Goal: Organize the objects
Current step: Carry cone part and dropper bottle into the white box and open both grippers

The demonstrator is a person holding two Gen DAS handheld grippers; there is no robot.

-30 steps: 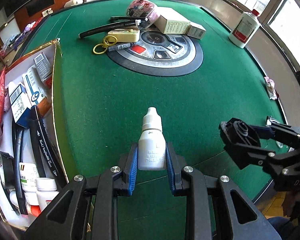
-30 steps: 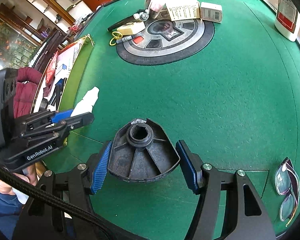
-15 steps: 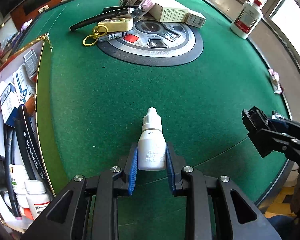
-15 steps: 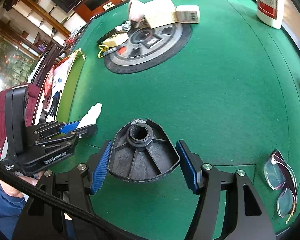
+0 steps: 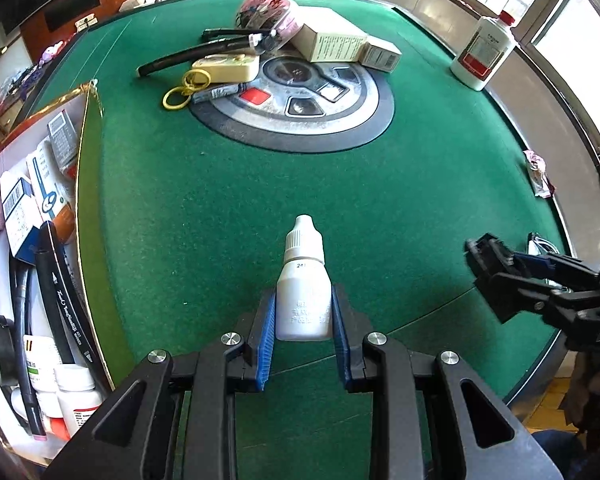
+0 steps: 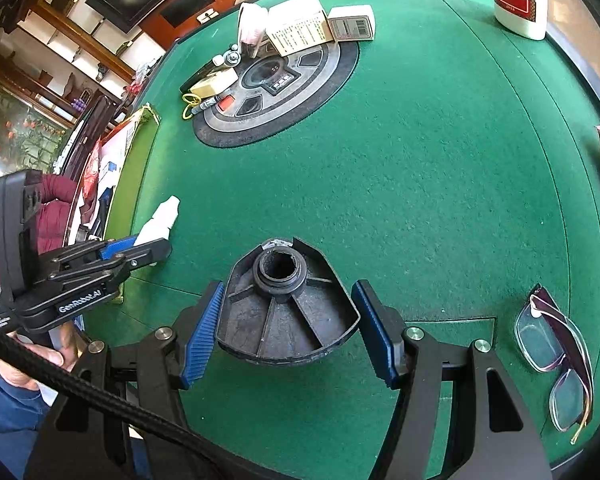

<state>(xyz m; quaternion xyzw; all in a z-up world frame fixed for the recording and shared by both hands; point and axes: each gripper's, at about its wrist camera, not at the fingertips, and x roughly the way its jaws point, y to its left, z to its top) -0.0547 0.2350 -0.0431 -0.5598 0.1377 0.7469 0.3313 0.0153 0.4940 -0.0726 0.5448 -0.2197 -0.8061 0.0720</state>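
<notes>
My left gripper (image 5: pixel 303 312) is shut on a small white dropper bottle (image 5: pixel 303 292), held upright over the green felt table (image 5: pixel 228 208) with its cap pointing away from me. In the right wrist view that left gripper (image 6: pixel 140 248) and the bottle (image 6: pixel 160 220) are at the left, next to the box. My right gripper (image 6: pixel 288 294) is shut on a black ribbed plastic part (image 6: pixel 288 316) with a round hub, both pads against its sides. The left wrist view shows the right gripper (image 5: pixel 500 276) low at the right, near the table's edge.
An open box with a gold rim (image 5: pixel 88 184) on the left holds several packets, pens and bottles. On the round centre disc (image 5: pixel 340 120) lie boxes, a pink roll, a black pen, a yellow case and yellow rings. Glasses (image 6: pixel 552 356) lie front right; a white red-labelled bottle (image 5: pixel 480 52) stands far right.
My right gripper has drifted a little to the right and rolled slightly, still holding the black part. The left gripper keeps the bottle and has hardly moved.
</notes>
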